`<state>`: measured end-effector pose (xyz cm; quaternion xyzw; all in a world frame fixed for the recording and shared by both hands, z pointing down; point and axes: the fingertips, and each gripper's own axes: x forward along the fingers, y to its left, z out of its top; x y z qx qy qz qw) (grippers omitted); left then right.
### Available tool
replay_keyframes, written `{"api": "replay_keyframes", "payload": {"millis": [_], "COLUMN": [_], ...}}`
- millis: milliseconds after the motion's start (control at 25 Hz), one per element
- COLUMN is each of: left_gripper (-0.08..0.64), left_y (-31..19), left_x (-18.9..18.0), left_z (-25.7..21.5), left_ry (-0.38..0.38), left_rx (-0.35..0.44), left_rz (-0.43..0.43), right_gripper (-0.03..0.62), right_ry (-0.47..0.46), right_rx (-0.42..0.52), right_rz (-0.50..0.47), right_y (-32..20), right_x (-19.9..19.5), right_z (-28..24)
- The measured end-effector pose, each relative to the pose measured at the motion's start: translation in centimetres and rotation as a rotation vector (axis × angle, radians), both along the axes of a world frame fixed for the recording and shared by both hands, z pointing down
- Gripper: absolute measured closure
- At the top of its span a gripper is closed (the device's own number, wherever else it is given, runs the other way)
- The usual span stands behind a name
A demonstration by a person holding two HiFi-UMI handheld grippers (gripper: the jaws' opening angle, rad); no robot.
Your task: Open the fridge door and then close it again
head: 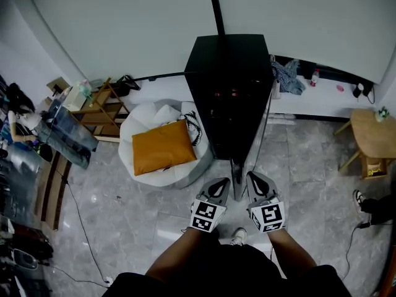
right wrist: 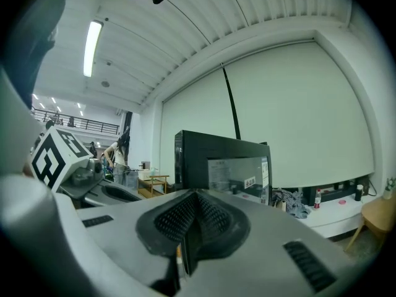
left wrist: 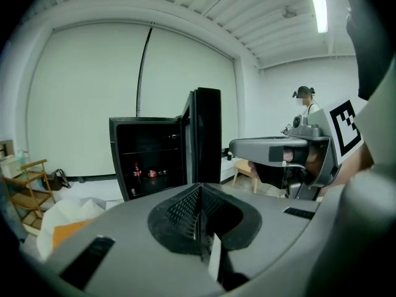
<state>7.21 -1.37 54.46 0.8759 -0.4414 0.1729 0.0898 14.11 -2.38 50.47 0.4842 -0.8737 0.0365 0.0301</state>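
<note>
Fridge dead centre, its door swung open on its right side. Left gripper and right gripper side by side just before the door's free edge. Cushion on beanbag, left of fridge. Stool far right.

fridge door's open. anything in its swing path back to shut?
Nothing visible between the door and the fridge opening. The left claw, shut, hangs near the door's free edge on the opening side; the beanbag lies left of the fridge, seemingly clear.
</note>
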Motion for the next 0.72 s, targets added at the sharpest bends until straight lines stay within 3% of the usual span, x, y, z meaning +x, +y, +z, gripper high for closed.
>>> {"api": "replay_keyframes", "payload": {"millis": [240, 720], "left_gripper": [0.538, 0.538], "left_y": [-1.5, -4.4], "left_x": [-2.7, -4.5], "left_z": [-1.0, -1.8], "left_ry": [0.02, 0.044], "left_rx": [0.024, 0.016], "left_rz": [-0.052, -0.044], "right_gripper": [0.575, 0.575], "right_ry": [0.007, 0.06], "right_rx": [-0.005, -0.015], "right_rz": [0.021, 0.018], "right_y": [-0.9, -1.6], "right_x": [-0.5, -1.0], "right_z": [-0.4, -0.4]}}
